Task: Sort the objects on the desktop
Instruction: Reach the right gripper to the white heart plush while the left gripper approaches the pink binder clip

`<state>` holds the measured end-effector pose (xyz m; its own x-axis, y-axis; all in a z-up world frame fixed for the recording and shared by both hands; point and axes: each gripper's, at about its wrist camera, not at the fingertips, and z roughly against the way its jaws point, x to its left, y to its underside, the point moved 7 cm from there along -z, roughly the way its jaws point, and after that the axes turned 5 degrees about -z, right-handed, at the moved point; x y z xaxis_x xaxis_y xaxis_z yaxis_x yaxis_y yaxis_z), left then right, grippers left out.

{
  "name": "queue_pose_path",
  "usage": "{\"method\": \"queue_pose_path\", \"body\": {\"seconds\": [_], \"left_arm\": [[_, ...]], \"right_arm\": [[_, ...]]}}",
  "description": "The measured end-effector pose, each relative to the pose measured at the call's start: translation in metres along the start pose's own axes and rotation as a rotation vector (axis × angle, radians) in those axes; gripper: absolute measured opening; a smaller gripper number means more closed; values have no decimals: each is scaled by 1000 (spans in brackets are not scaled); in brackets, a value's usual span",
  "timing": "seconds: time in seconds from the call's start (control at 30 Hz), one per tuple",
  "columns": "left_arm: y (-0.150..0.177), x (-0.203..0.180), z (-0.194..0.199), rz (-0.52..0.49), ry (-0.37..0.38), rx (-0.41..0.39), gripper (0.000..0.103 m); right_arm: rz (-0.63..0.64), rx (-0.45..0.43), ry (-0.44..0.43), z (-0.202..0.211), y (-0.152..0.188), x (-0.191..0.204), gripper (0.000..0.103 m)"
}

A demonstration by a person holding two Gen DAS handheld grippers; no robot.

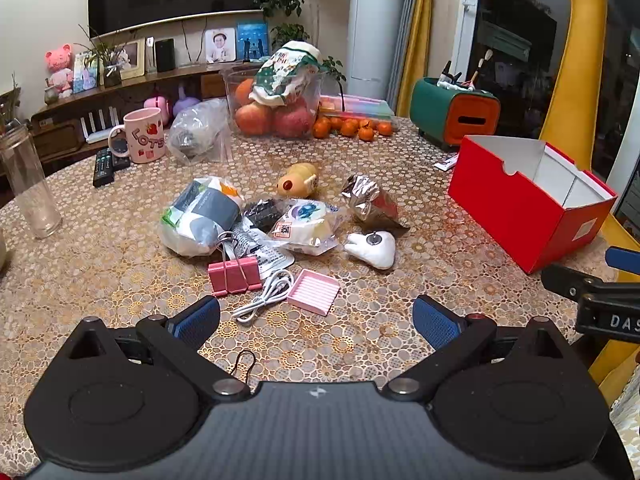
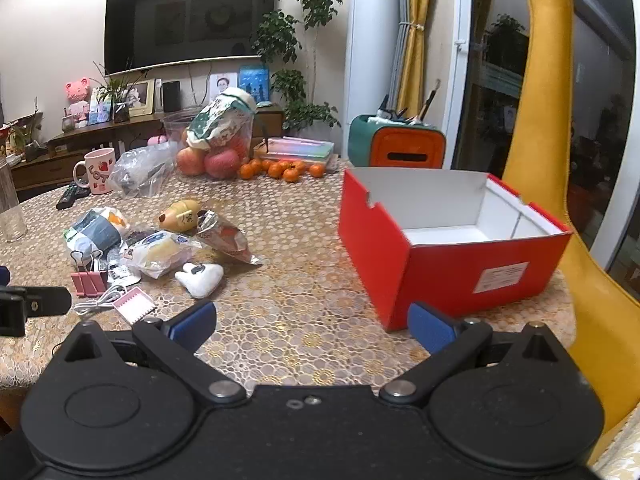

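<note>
Both jaws stand wide with nothing between them. Ahead of the left gripper (image 1: 316, 320) lie a white cable (image 1: 266, 294), a pink tray (image 1: 314, 291) and a pink clip (image 1: 234, 276), with packets (image 1: 200, 214) beyond. Just past the right gripper (image 2: 312, 326), off its right finger, sits the red box (image 2: 452, 252).

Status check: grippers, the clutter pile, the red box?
Left gripper and right gripper open, empty. Clutter pile untouched on table. Red box open, empty, nothing blocking it.
</note>
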<state>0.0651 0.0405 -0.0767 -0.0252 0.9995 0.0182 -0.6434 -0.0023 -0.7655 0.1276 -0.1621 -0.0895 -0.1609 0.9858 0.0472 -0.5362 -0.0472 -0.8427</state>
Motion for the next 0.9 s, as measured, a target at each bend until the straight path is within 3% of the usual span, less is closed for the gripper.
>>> {"method": "queue_pose_path", "body": {"seconds": [0.37, 0.6, 0.9], "left_arm": [[4, 21, -33, 11, -25, 13, 103], [5, 39, -61, 5, -81, 27, 103], [-3, 69, -98, 71, -122, 38, 103]], "right_arm": [[38, 19, -19, -42, -9, 20, 102], [65, 47, -33, -72, -9, 33, 101], [95, 74, -32, -114, -8, 51, 99]]}}
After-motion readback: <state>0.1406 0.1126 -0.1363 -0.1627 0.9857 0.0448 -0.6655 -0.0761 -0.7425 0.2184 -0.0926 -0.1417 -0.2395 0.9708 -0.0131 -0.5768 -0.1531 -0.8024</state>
